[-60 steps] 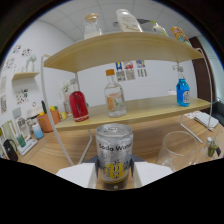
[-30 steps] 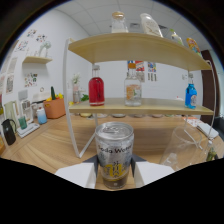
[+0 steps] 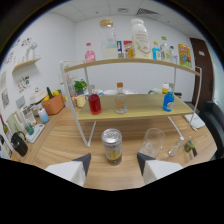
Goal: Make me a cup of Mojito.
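Shiny metal can (image 3: 112, 146) just ahead of the fingers, clear glass cup (image 3: 152, 142) beside it, matt pale wood table (image 3: 65, 142), wooden shelf (image 3: 132, 114) beyond

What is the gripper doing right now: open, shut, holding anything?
Gripper: open, holding nothing; the soda can stands on the table just ahead of the jaws, with gaps either side.

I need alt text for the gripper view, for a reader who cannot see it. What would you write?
A silver soda can stands on a wooden table just ahead of the open gripper, free of both fingers. An empty clear glass stands beside the can, and behind them a two-level shelf holds red, clear and blue bottles.
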Tool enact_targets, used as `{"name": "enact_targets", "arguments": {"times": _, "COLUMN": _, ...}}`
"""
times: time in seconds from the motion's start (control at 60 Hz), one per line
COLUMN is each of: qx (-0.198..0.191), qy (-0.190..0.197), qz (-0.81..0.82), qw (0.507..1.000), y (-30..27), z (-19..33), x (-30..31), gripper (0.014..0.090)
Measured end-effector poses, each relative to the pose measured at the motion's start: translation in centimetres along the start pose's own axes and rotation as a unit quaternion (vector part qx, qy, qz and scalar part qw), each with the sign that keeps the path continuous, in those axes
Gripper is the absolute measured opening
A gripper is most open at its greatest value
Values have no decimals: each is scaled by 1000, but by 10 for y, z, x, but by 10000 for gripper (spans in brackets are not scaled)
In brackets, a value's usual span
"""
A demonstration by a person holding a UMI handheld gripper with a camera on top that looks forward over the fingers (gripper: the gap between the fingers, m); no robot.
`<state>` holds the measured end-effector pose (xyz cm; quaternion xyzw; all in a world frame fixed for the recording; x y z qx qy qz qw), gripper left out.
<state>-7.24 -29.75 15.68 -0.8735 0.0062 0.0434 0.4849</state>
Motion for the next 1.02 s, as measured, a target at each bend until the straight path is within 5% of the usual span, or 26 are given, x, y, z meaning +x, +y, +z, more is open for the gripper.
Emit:
{"name": "enact_targets", "arguments": {"times": 0.417, "qx": -29, "qy": 80, "qz": -15, "qw": 996, "y": -19, "z": -78, "x": 81, "gripper": 861}}
{"name": "enact_targets", "arguments": {"times": 1.017, "qx": -44, "qy": 80, "qz": -7, "qw": 996, "y": -11, "z": -83, "x": 101, "gripper": 860}}
